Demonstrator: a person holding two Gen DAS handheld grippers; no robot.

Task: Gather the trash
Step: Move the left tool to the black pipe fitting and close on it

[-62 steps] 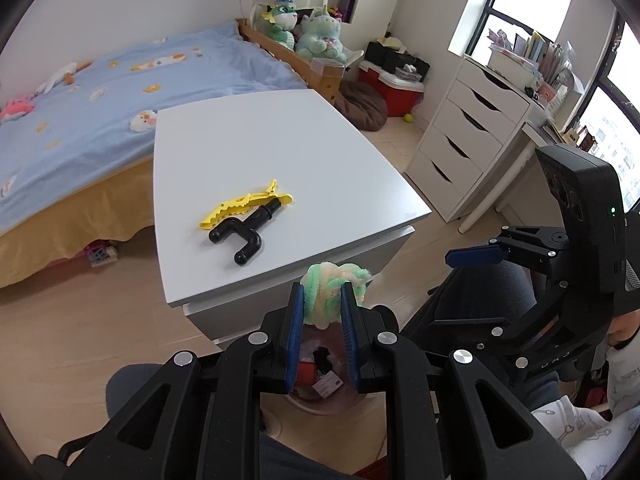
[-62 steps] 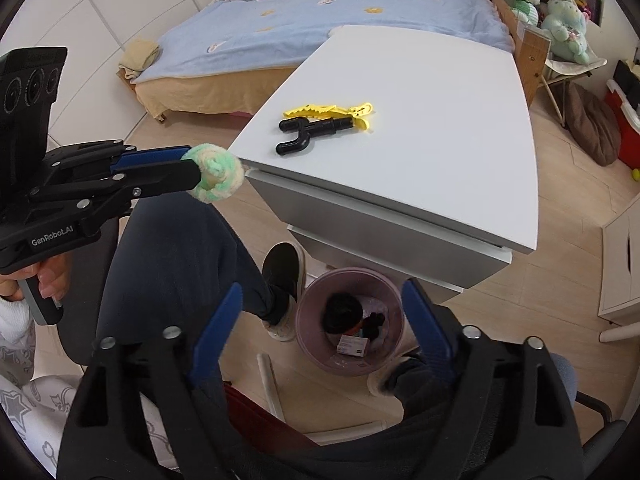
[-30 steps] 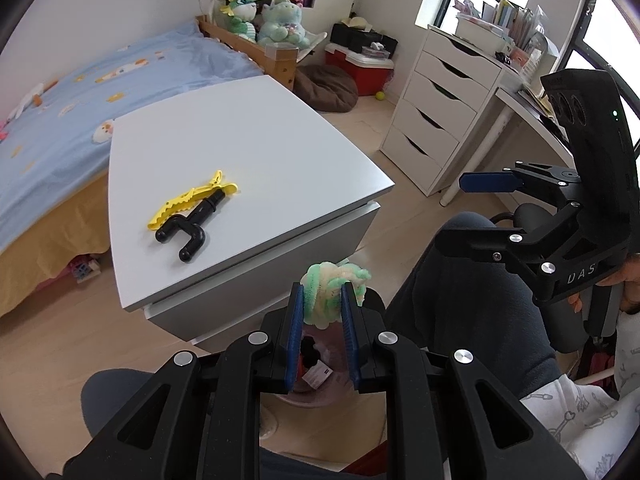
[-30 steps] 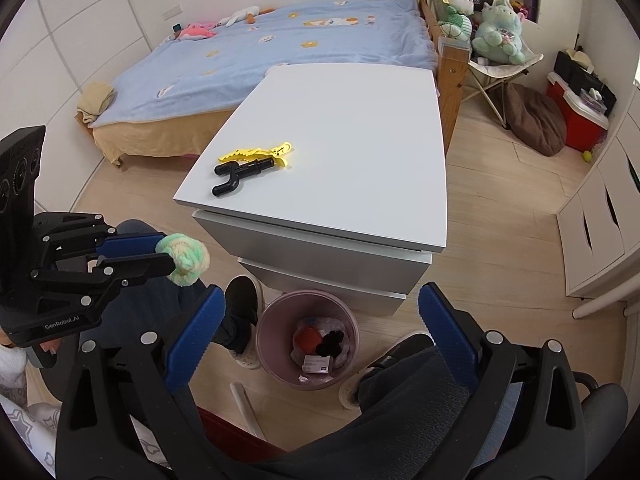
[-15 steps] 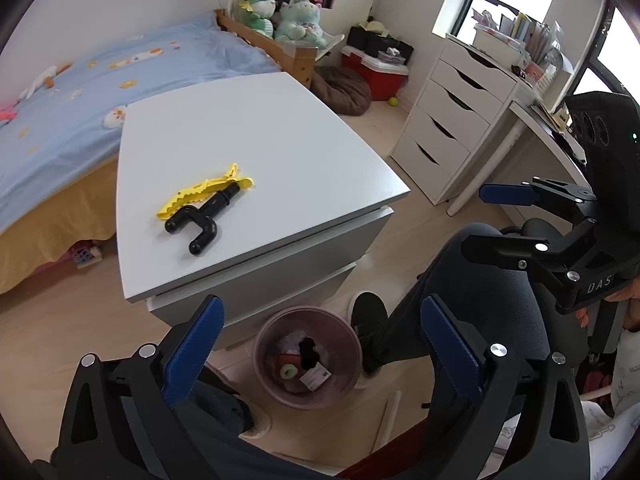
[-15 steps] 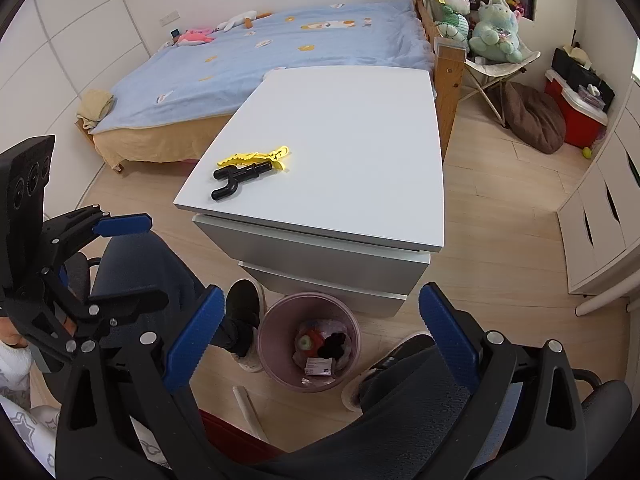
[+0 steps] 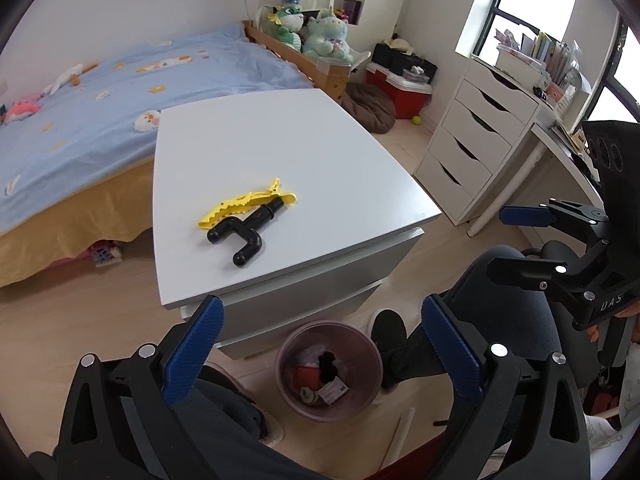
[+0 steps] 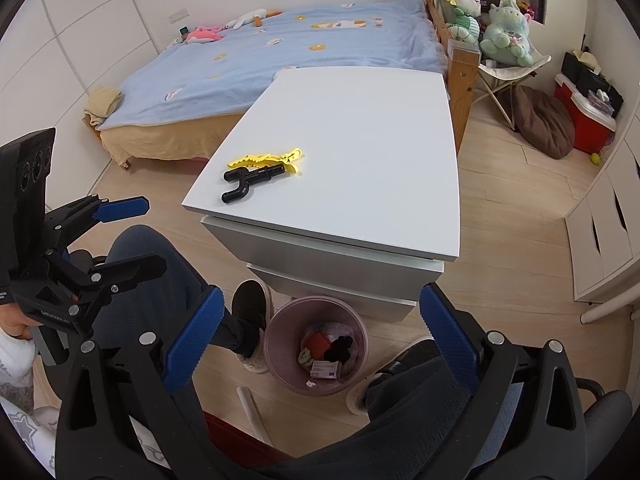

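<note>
My left gripper (image 7: 320, 312) stands open and empty above the pink trash bin (image 7: 362, 338) on the floor. A green-and-white fluffy ball (image 7: 308, 393) lies in the bin among other trash. On the white table (image 7: 280, 152) a yellow clip (image 7: 240, 204) rests against a black pipe fitting (image 7: 244, 236). My right gripper (image 8: 322, 296) is open with nothing in it, also over the bin (image 8: 280, 320). The right wrist view shows the left gripper (image 8: 150, 234) at the left and the ball (image 8: 304, 356) in the bin.
The person's legs and shoes (image 8: 250, 308) flank the bin. A bed (image 8: 280, 52) lies behind the table, and a white chest of drawers (image 7: 476, 144) stands at the right. A brown cushion (image 8: 544, 120) and a red box (image 8: 584, 116) sit on the floor.
My left gripper opened wide and let go of the green-and-white ball, which now lies in the bin. The left hand shifted slightly sideways; the right hand held still.
</note>
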